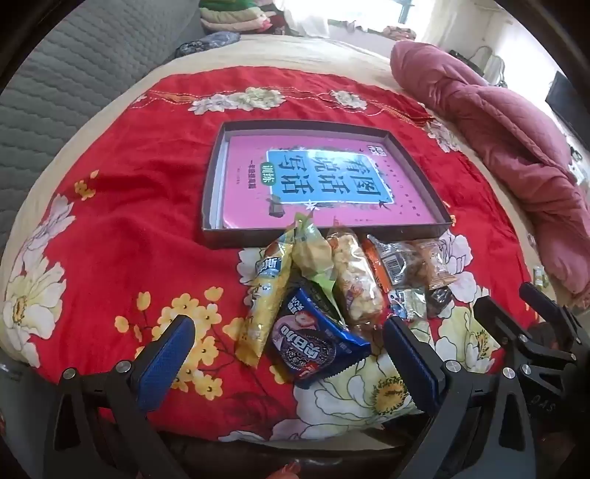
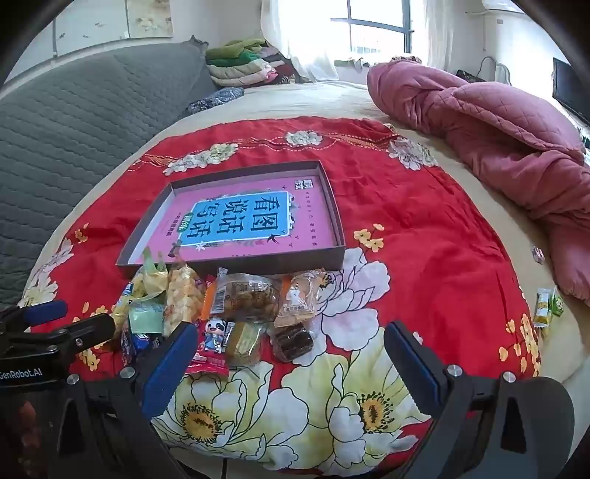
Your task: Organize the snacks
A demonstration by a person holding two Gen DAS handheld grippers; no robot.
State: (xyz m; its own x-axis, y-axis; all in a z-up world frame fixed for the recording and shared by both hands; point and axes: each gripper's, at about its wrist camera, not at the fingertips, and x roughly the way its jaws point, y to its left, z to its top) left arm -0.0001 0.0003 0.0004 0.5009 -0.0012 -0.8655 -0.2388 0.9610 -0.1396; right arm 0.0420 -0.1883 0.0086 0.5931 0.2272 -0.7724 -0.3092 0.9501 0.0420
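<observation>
A red cloth (image 2: 424, 228) with big white and yellow flowers is spread over a bed (image 2: 332, 99). A gray quilted headboard or cushion (image 2: 84, 110) stands along the far left side. A bunched-up pink quilt (image 2: 497, 147) lies on the right side of the bed. Folded clothes (image 2: 239, 66) are stacked in the far corner, under a bright window (image 2: 376, 29) with white curtains.

A flat, shallow box (image 1: 236, 237) sits in the middle of the red cloth. A pink book (image 1: 324, 177) with a blue label lies inside it.

The snacks (image 1: 343, 280) are in a little pile on the cloth, right in front of the box's near wall. There is a long yellow pack (image 1: 263, 298), a blue cookie pack (image 1: 313, 342), a clear pack of puffed pieces (image 1: 356, 283), and a red pack with a panda on it (image 2: 212, 342). More small clear packs lie next to them, but what is inside is hard to make out. A few small wrapped candies (image 2: 547, 309) lie far off to the right, near the pink quilt.

The left gripper (image 1: 291, 361) hangs over the left end of the pile, and its blue fingers (image 1: 166, 361) are spread wide apart. The blue cookie pack lies between them, but they do not touch it. The right gripper (image 2: 291, 368) hangs over the right end of the pile. It is spread wide too, and it holds nothing.
</observation>
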